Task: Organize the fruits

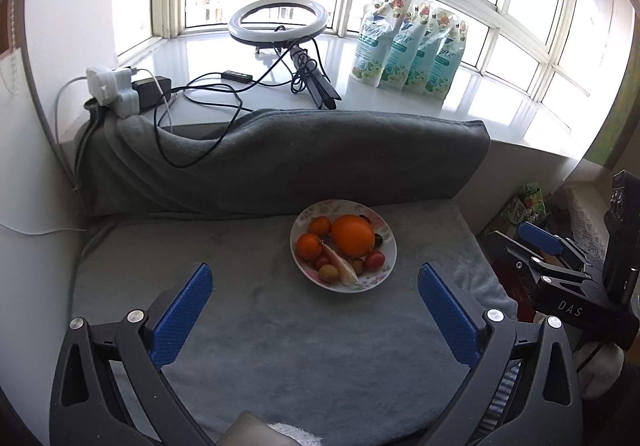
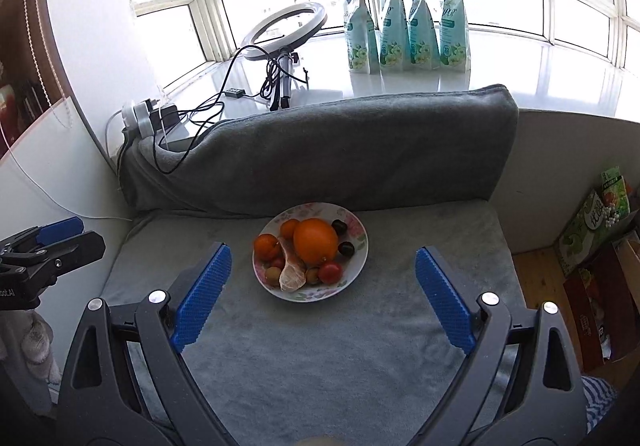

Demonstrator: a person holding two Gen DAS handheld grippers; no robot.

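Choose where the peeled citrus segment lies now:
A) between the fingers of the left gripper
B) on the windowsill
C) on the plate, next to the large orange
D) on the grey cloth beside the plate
C: the peeled citrus segment lies on the floral plate, against the large orange.

A floral-rimmed white plate (image 2: 356, 266) is set flat on grey cloth. Piled on it are 1 large orange (image 2: 315, 241), 2 small mandarins, a peeled citrus piece (image 2: 291, 273), a red tomato (image 2: 330, 271) and several small dark and yellowish fruits.
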